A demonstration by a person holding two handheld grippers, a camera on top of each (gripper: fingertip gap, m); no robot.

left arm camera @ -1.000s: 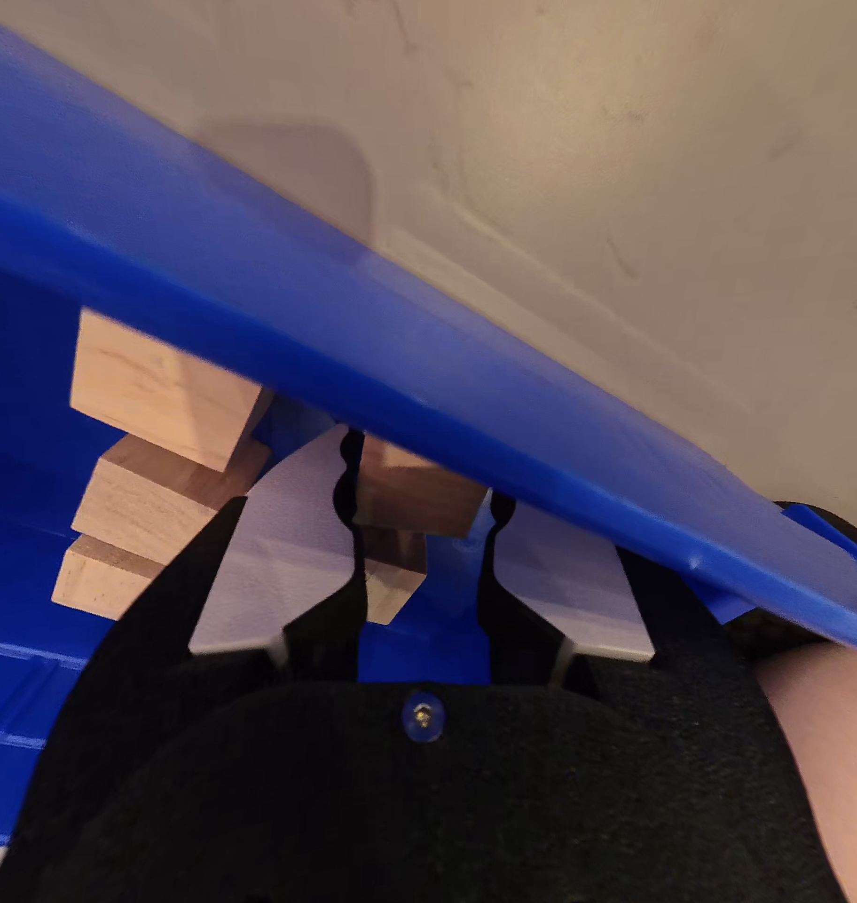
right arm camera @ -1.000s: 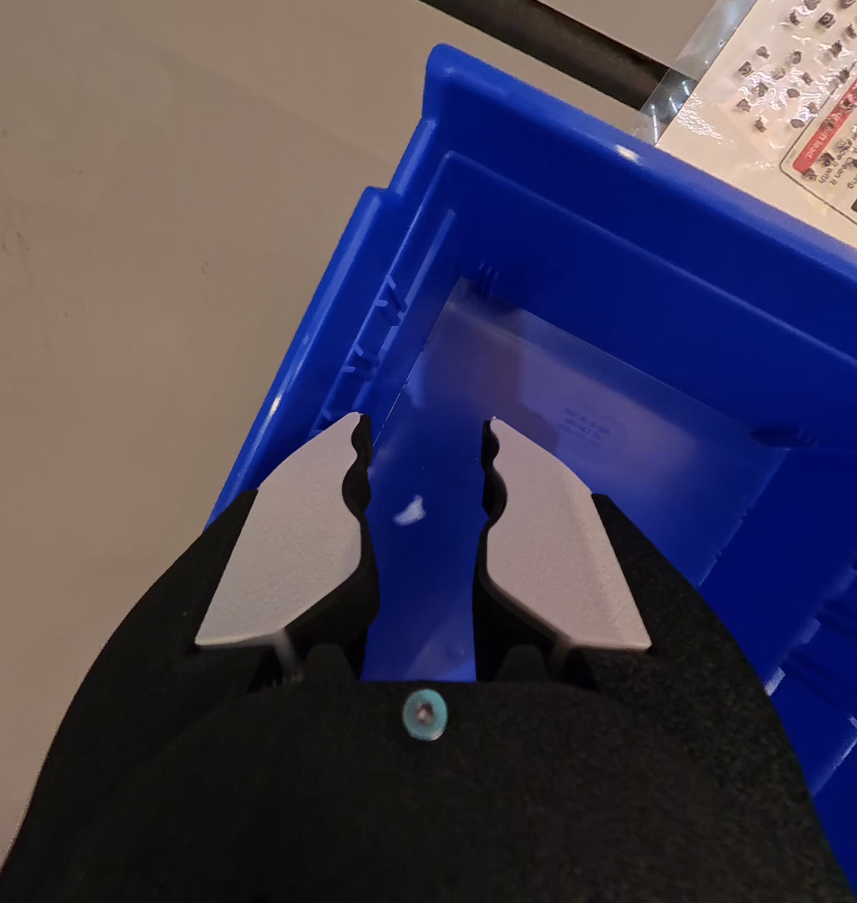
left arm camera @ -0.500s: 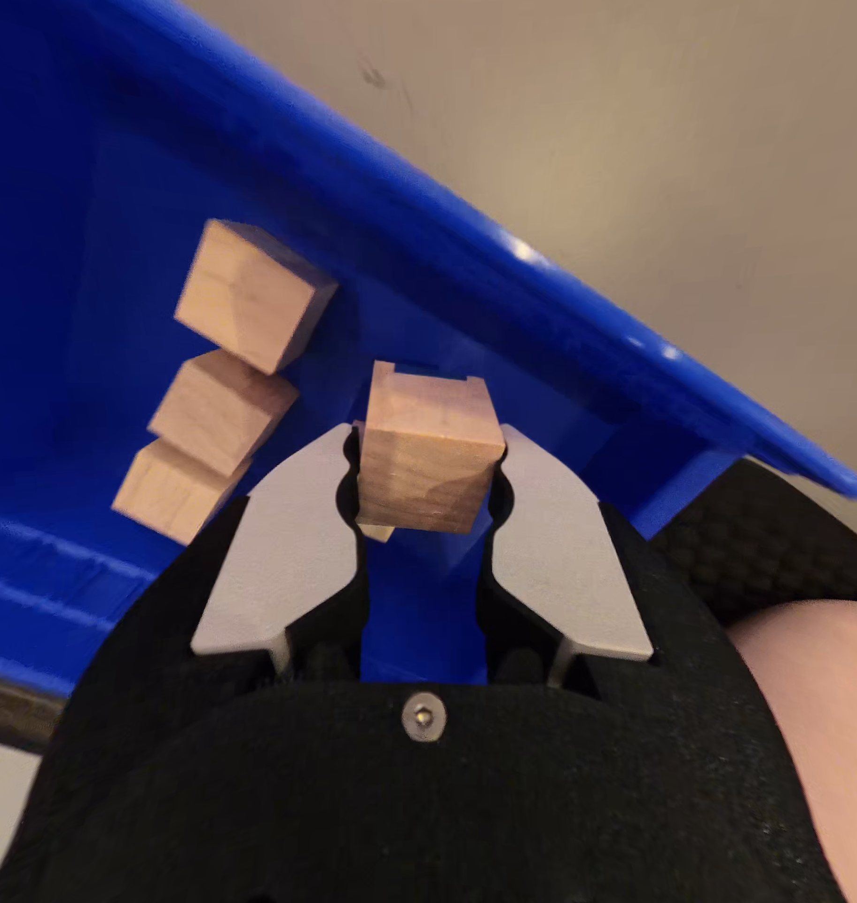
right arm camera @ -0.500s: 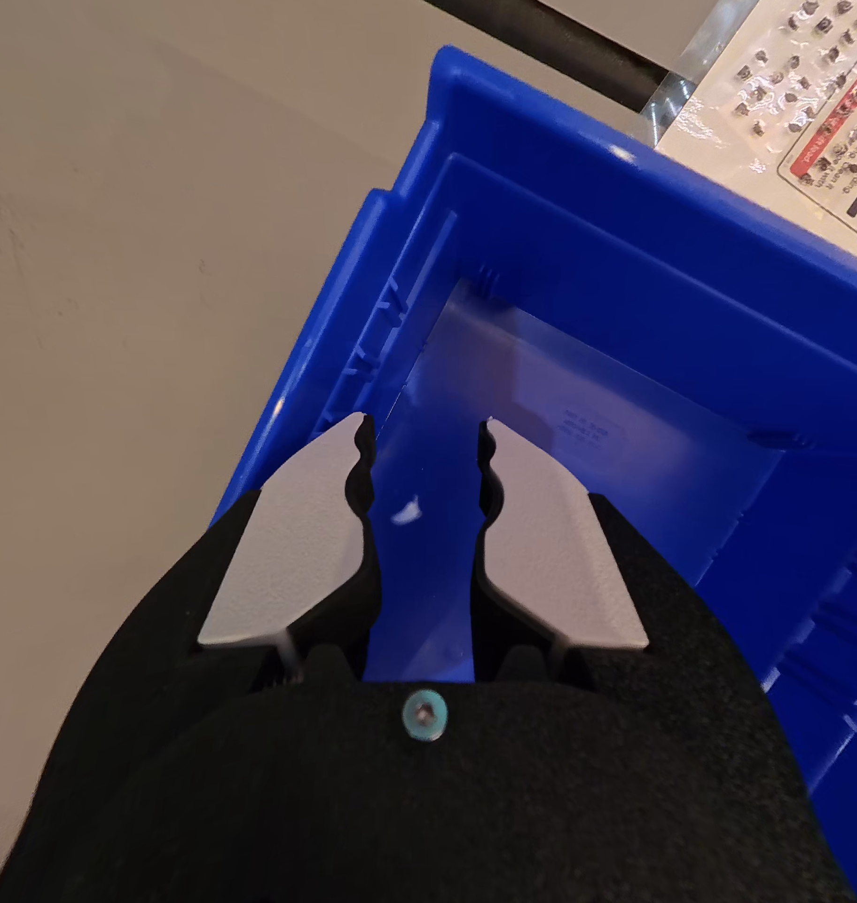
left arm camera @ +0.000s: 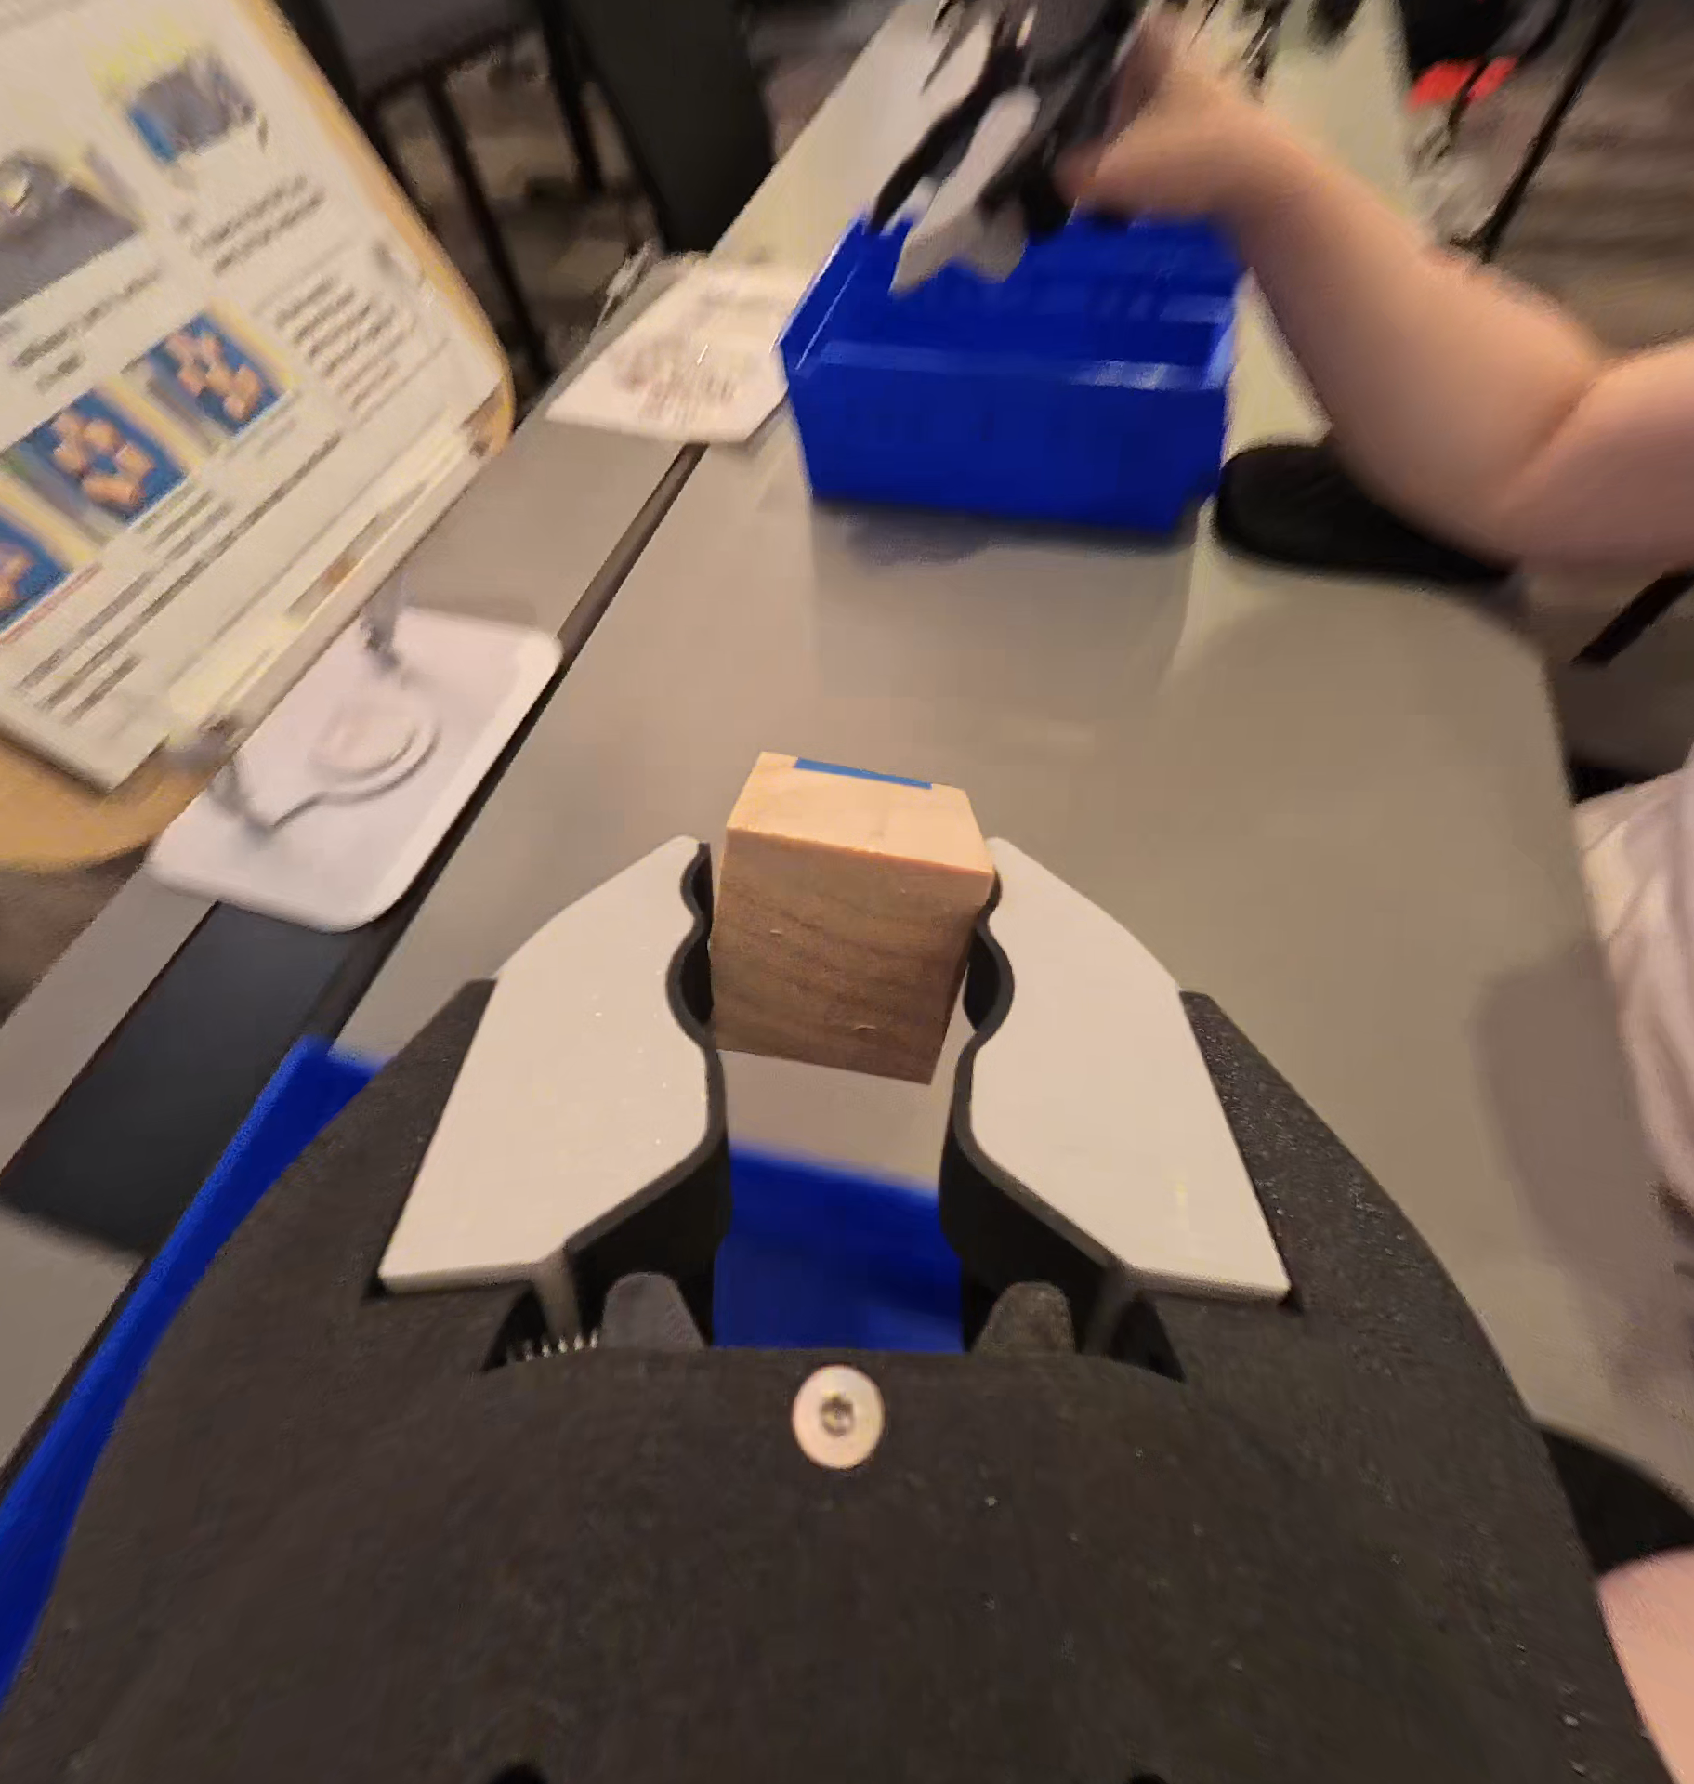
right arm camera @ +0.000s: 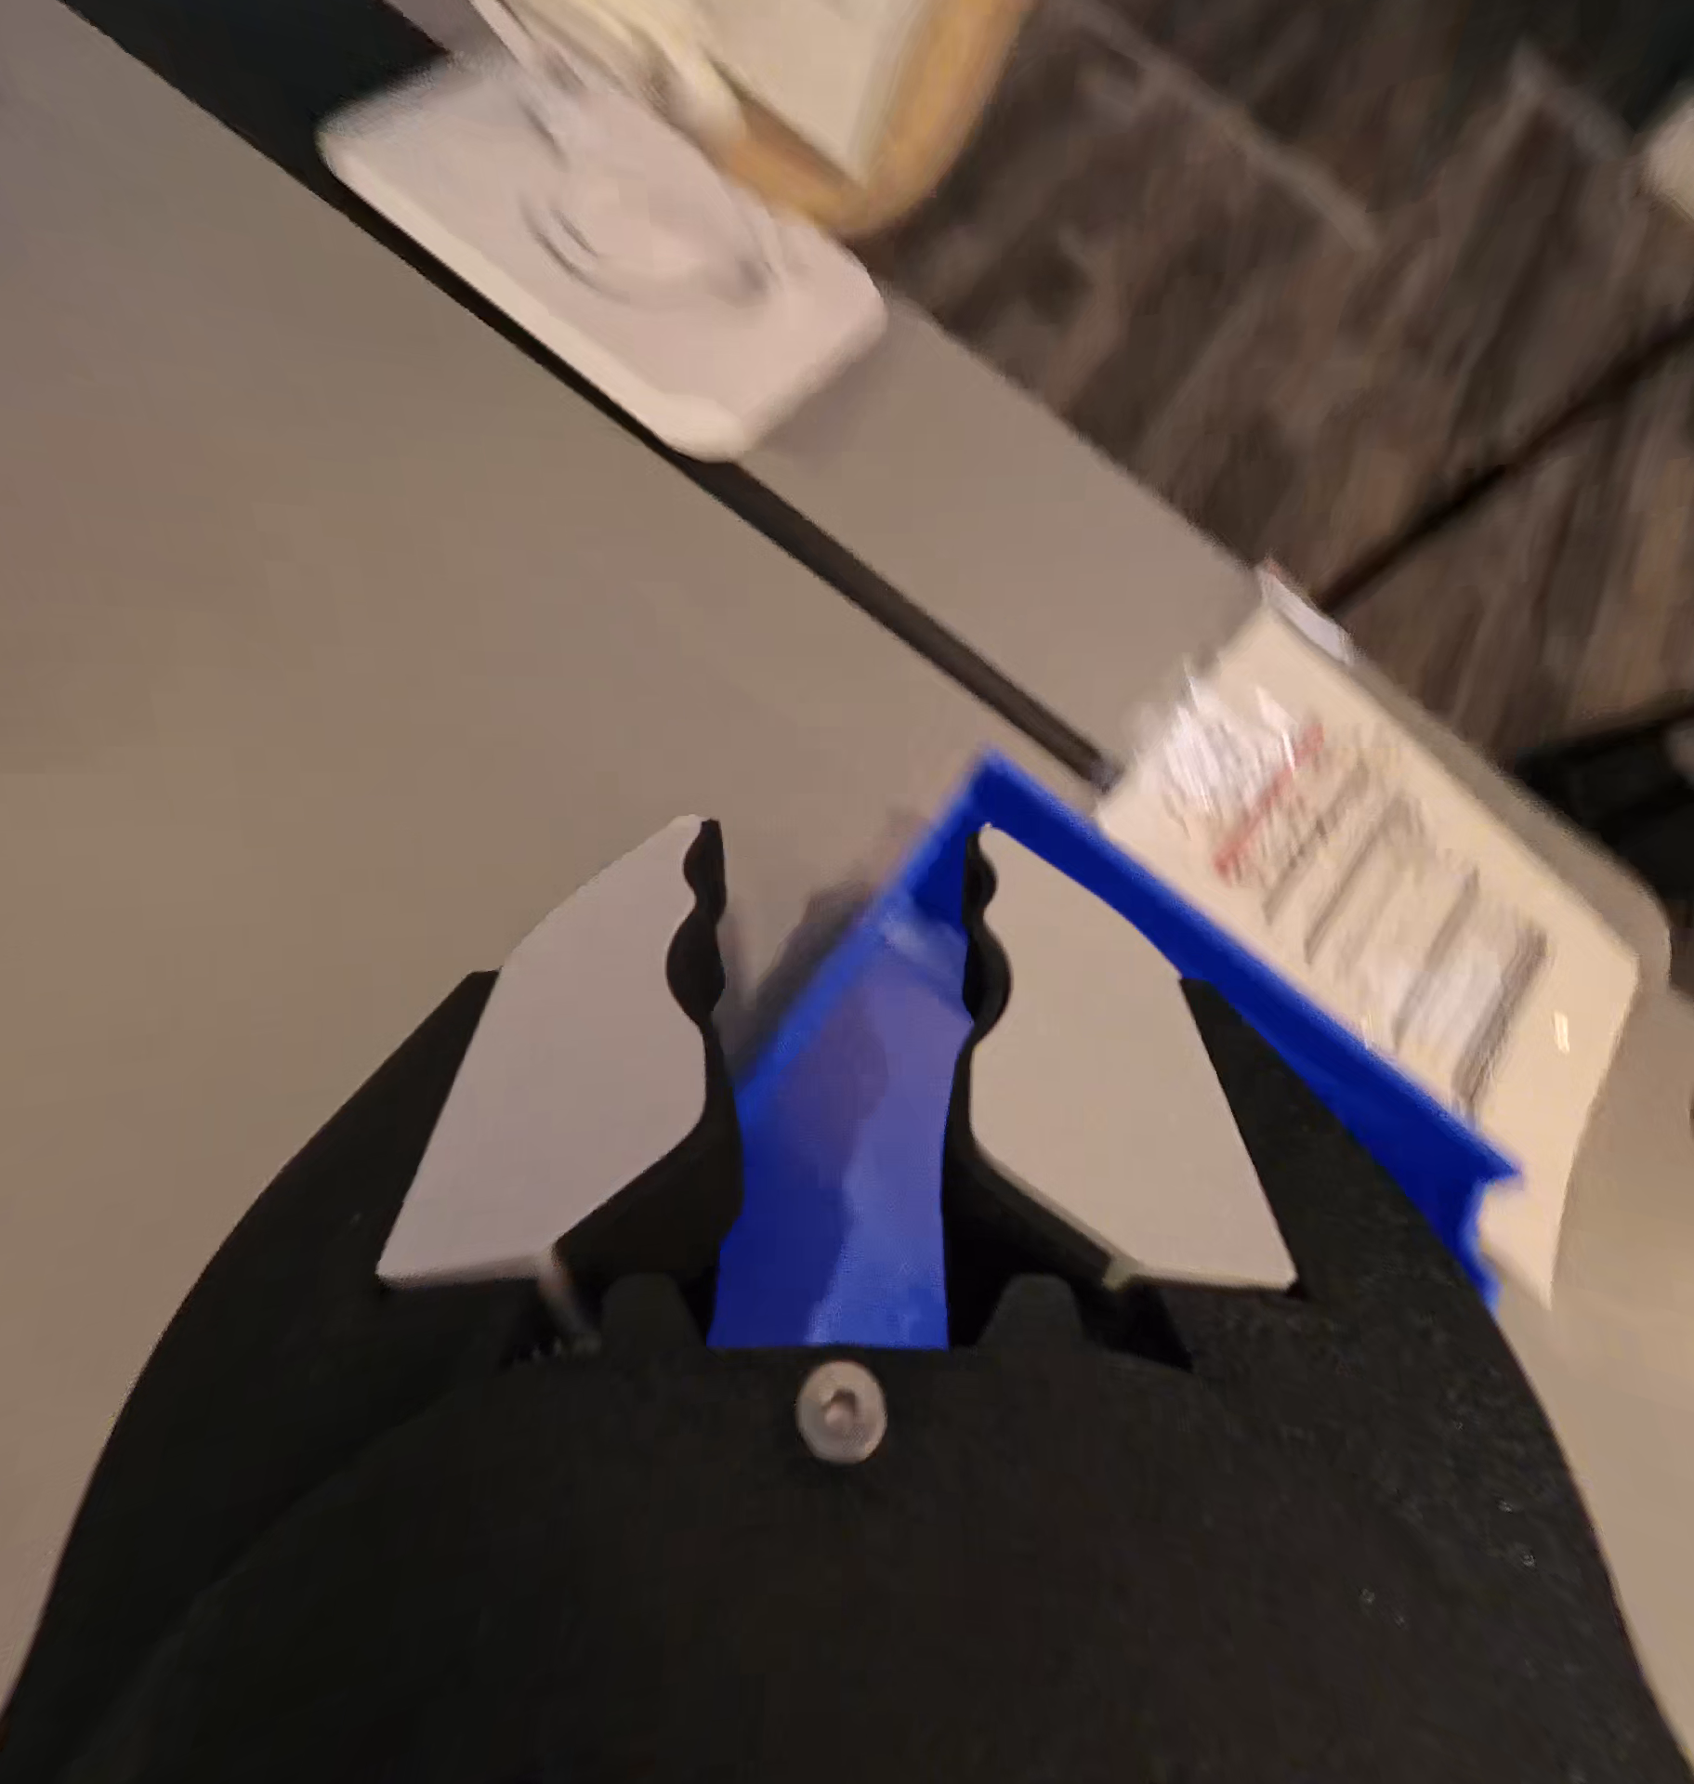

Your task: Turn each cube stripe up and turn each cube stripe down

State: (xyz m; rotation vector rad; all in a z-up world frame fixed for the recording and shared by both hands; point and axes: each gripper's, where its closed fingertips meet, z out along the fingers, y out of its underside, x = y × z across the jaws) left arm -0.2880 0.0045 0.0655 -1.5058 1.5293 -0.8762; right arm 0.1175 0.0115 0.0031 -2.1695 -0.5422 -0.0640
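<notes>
My left gripper (left arm camera: 843,927) is shut on a wooden cube (left arm camera: 838,946) and holds it in the air above the grey table (left arm camera: 1113,772). A blue stripe shows at the far edge of the cube's top face. The rim of a blue bin (left arm camera: 244,1207) lies just below it. My right gripper (right arm camera: 843,917) is open and empty, tilted above the corner of a second blue bin (right arm camera: 1161,927). That gripper (left arm camera: 959,222) also shows far off in the left wrist view, over the far blue bin (left arm camera: 1007,405). Other cubes are out of view.
An instruction board (left arm camera: 177,319) on a white stand base (left arm camera: 360,753) stands at the left. A laminated sheet (right arm camera: 1403,927) lies beside the far bin. A person's forearm (left arm camera: 1422,386) reaches over the table at the right. A dark gap (right arm camera: 823,541) runs between tables.
My left gripper has lifted the cube out of the blue bin and now points level across the table. My right gripper has tilted up and away from the far bin's inside, still open.
</notes>
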